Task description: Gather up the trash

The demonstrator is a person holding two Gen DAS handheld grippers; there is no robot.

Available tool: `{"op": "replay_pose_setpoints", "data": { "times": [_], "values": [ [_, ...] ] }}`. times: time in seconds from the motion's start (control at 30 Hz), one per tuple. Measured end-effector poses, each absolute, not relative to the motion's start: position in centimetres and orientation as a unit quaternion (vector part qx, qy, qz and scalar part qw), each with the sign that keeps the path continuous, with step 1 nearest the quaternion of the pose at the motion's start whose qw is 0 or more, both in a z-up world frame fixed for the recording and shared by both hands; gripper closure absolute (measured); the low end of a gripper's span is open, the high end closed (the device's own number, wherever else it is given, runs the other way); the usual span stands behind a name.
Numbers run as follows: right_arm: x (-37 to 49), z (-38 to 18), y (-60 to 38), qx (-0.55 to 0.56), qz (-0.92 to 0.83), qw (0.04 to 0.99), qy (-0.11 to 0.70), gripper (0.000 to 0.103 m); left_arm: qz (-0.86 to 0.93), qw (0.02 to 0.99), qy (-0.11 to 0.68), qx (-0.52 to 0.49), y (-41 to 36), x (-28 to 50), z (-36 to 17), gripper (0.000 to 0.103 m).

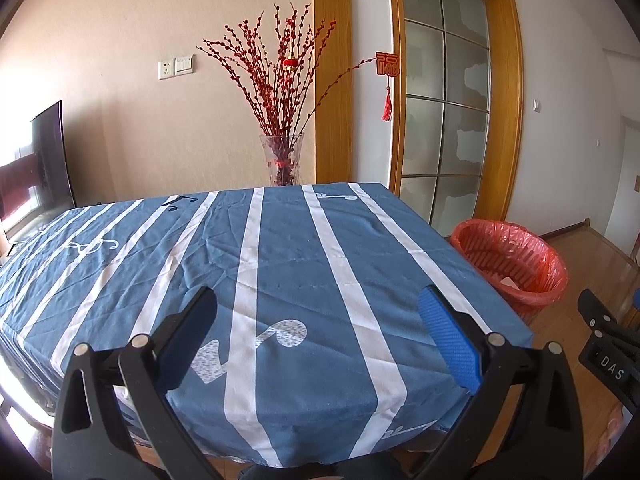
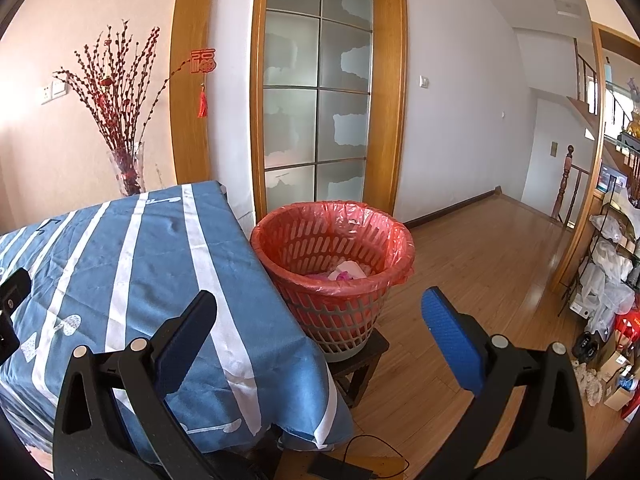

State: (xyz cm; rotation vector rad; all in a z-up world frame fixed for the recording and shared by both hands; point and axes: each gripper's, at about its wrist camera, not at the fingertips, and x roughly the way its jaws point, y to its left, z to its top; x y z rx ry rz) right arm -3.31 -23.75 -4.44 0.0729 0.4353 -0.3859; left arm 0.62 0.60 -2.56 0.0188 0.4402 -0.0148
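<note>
A basket bin [image 2: 336, 280] lined with a red plastic bag stands on a small dark stool [image 2: 360, 360] just right of the table; the left wrist view shows the same bin [image 1: 516, 264]. White and pink trash [image 2: 348, 271] lies at its bottom. My right gripper [image 2: 320, 320] is open and holds nothing, hovering in front of the bin and the table's right edge. My left gripper [image 1: 318, 320] is open and holds nothing, above the near part of the table with the blue-and-white striped cloth [image 1: 280, 248]. No trash shows on the cloth.
A glass vase with red branches [image 1: 282, 160] stands behind the table's far edge. A dark screen [image 1: 48, 160] is at far left. A frosted glass door [image 2: 316, 96] is behind the bin. Wooden floor [image 2: 480, 264] stretches right to a cluttered shelf rack [image 2: 612, 272]. A cable [image 2: 376, 456] lies below.
</note>
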Motion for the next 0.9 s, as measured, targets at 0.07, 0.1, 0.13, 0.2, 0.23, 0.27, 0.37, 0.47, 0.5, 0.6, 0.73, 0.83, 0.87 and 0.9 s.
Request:
{"op": "replay_pose_setpoints", "data": {
  "times": [0.07,0.1,0.13,0.2,0.23,0.27,0.37,0.47,0.5,0.6,0.73,0.83,0.87,0.9],
  "values": [
    [-3.29,-4.35,-23.7,0.036,-0.189,0.957,0.215,0.002,-0.007,0.976,0.218,0.009,0.57,0.61,-2.55,0.004],
    [-3.31,-4.35,-23.62,0.036,-0.189,0.958,0.215,0.002,-0.007,0.976,0.217,0.009,0.59,0.6,-2.55,0.004],
    [-3.3,-4.36,-23.61,0.035,-0.189,0.957,0.215,0.002,-0.007,0.976,0.217,0.009,0.53,0.54,-2.53,0.004],
    [-3.3,-4.36,-23.6,0.036,-0.19,0.957,0.215,0.002,-0.007,0.976,0.216,0.008,0.54,0.52,-2.49,0.004],
    [-3.24,-4.32,-23.6,0.036,-0.19,0.957,0.215,0.002,-0.007,0.976,0.216,0.008,0.55,0.53,-2.48,0.004],
    [-3.25,-4.32,-23.58,0.036,-0.19,0.957,0.215,0.002,-0.007,0.976,0.216,0.009,0.53,0.51,-2.47,0.004],
    [-3.23,-4.34,-23.66,0.036,-0.19,0.957,0.216,0.002,-0.007,0.976,0.217,0.009,0.53,0.52,-2.48,0.004],
    [-3.18,-4.37,-23.59,0.037,-0.19,0.957,0.217,0.002,-0.008,0.976,0.217,0.009,0.47,0.48,-2.47,0.004],
    [-3.16,-4.4,-23.66,0.037,-0.19,0.957,0.218,0.002,-0.008,0.976,0.217,0.009,0.44,0.46,-2.47,0.004],
    [-3.18,-4.4,-23.57,0.037,-0.189,0.957,0.218,0.002,-0.008,0.976,0.216,0.009,0.42,0.45,-2.48,0.004],
    [-3.19,-4.43,-23.56,0.037,-0.19,0.957,0.217,0.002,-0.007,0.976,0.217,0.009,0.39,0.44,-2.49,0.004],
    [-3.18,-4.42,-23.63,0.037,-0.19,0.957,0.218,0.002,-0.007,0.976,0.217,0.01,0.37,0.43,-2.49,0.004],
    [-3.17,-4.43,-23.62,0.038,-0.19,0.956,0.218,0.002,-0.008,0.976,0.217,0.01,0.35,0.42,-2.52,0.004],
    [-3.16,-4.45,-23.62,0.038,-0.19,0.956,0.219,0.002,-0.008,0.976,0.217,0.01,0.33,0.42,-2.55,0.004]
  ]
}}
